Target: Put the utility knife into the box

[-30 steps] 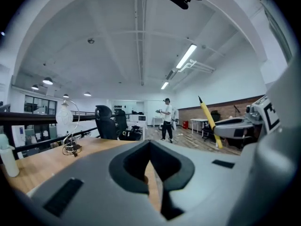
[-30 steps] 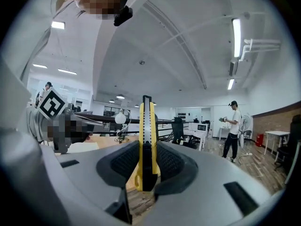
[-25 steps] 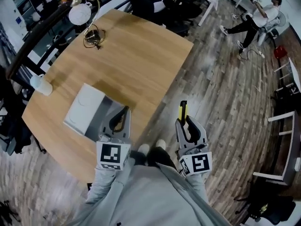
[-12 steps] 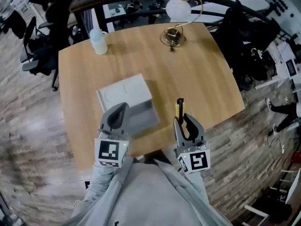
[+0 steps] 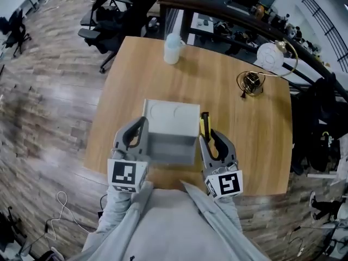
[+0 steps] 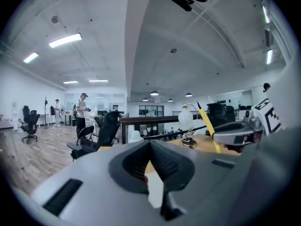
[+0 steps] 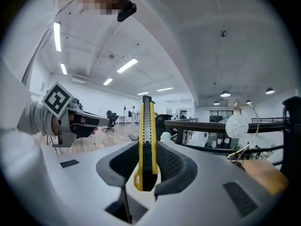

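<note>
A yellow and black utility knife (image 5: 204, 124) stands upright between the jaws of my right gripper (image 5: 210, 137), which is shut on it. In the right gripper view the knife (image 7: 146, 135) rises from between the pads of the right gripper (image 7: 147, 149). An open grey box (image 5: 169, 149) with its white lid (image 5: 171, 116) folded back lies on the wooden table (image 5: 234, 118), just left of the knife. My left gripper (image 5: 141, 125) hovers over the box's near left corner. Its jaws meet with nothing between them in the left gripper view (image 6: 150, 144).
A small white bottle (image 5: 172, 48) stands at the table's far edge. A brass lamp with a white globe (image 5: 270, 56) is at the far right. Office chairs (image 5: 103, 15) and a dark railing (image 5: 228, 15) lie beyond the table. Wood floor surrounds it.
The head view has swung round, so the table and box now lie straight ahead. Both grippers now flank the box's near end; the knife stays held in the right one.
</note>
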Action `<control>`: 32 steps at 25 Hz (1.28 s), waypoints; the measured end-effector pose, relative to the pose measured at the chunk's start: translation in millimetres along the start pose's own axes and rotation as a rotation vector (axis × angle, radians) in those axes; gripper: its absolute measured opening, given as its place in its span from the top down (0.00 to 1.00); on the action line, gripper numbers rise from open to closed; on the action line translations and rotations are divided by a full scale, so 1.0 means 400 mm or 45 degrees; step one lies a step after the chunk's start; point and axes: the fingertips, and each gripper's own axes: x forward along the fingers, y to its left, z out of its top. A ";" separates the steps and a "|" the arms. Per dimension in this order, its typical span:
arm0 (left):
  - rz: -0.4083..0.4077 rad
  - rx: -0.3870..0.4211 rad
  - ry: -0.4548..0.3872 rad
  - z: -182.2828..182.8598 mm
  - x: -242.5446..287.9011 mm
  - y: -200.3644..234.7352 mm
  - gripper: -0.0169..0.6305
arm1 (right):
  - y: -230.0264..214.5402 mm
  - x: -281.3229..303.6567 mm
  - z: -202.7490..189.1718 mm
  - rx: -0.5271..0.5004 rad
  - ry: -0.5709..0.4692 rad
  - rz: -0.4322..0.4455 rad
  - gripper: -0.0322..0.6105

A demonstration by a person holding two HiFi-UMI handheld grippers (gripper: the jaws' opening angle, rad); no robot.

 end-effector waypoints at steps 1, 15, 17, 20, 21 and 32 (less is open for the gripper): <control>0.030 -0.007 0.005 -0.002 -0.006 0.005 0.95 | 0.002 0.010 0.001 -0.003 -0.003 0.029 0.76; 0.113 -0.054 0.018 -0.031 -0.046 0.024 0.95 | 0.050 0.062 0.022 -0.038 0.012 0.214 0.75; 0.093 -0.048 0.019 -0.033 -0.042 0.015 0.95 | 0.050 0.064 0.019 -0.041 0.014 0.214 0.76; 0.079 -0.042 0.033 -0.043 -0.047 0.009 0.94 | 0.058 0.060 0.011 -0.042 0.029 0.207 0.76; 0.079 -0.042 0.034 -0.046 -0.050 0.011 0.94 | 0.062 0.060 0.009 -0.044 0.034 0.205 0.76; 0.109 -0.082 0.037 -0.071 -0.063 0.036 0.95 | 0.108 0.084 -0.037 -0.130 0.137 0.296 0.75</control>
